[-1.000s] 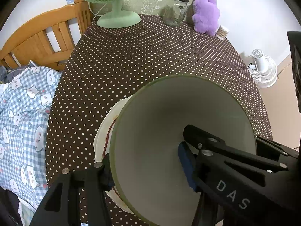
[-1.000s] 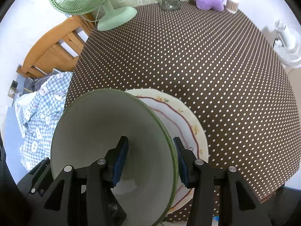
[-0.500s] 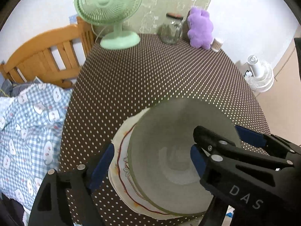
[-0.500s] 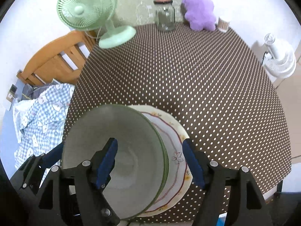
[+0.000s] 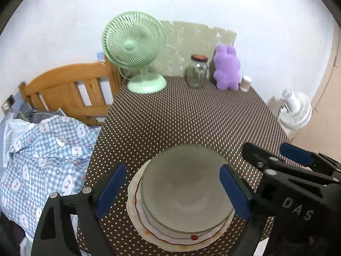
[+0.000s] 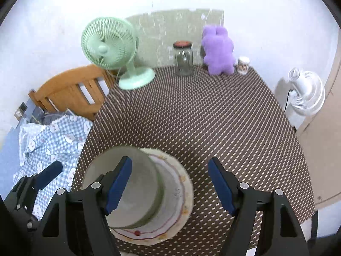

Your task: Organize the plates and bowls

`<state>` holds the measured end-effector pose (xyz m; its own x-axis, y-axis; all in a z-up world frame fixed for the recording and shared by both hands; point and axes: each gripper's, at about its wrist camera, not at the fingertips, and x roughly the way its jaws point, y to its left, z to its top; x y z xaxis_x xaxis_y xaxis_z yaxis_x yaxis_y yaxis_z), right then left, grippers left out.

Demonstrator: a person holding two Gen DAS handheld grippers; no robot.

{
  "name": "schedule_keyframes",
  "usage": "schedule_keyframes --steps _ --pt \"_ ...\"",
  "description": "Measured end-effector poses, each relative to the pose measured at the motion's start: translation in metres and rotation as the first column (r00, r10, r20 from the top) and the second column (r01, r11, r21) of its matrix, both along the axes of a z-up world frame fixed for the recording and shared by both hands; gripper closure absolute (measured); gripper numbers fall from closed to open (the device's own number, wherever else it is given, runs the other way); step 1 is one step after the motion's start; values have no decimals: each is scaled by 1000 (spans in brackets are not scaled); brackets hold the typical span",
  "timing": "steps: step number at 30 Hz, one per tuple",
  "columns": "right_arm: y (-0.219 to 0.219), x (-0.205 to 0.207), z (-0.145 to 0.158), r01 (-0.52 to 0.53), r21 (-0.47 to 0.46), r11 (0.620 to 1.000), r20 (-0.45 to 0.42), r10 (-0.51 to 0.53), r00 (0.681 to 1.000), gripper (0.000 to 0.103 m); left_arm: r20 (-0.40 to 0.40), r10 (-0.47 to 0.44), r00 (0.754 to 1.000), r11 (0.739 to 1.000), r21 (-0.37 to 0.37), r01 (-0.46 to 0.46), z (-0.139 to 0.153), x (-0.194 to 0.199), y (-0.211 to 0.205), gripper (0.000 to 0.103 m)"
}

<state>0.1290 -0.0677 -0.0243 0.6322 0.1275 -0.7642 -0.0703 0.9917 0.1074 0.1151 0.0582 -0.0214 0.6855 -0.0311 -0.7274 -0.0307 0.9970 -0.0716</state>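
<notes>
A grey-green bowl (image 5: 187,192) (image 6: 142,194) stands upright on a cream plate (image 5: 136,211) (image 6: 183,194) with a red line round its rim, near the front edge of the table. My left gripper (image 5: 172,192) hovers above the bowl with its jaws opening; its blue pads stand wide on either side and touch nothing. My right gripper (image 6: 170,184) is open above the plate's right half, with its left pad over the bowl and nothing held. Each gripper's fingers show at the edge of the other's view.
The brown dotted tablecloth (image 5: 187,115) carries a green fan (image 5: 136,51), a glass jar (image 5: 197,70), a purple plush toy (image 5: 227,70) and a small cup (image 5: 245,83) at the far edge. A wooden bed frame (image 5: 70,89) and checked bedding (image 5: 36,155) lie left; a white floor fan (image 5: 295,111) stands right.
Both grippers let go of the bowl's rim, opened wide and lifted back from it. The bowl went from tilted in their grip to resting flat on the plate.
</notes>
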Motion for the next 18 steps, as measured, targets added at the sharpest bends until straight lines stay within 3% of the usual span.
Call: schedule_keyframes --steps 8,18 --pt "-51 -23 24 4 -4 1000 88 -4 996 26 81 112 990 993 22 -114 13 -23 -21 11" --pt "-115 -64 21 64 -33 997 193 -57 979 18 190 125 974 990 37 -134 11 -61 -62 4"
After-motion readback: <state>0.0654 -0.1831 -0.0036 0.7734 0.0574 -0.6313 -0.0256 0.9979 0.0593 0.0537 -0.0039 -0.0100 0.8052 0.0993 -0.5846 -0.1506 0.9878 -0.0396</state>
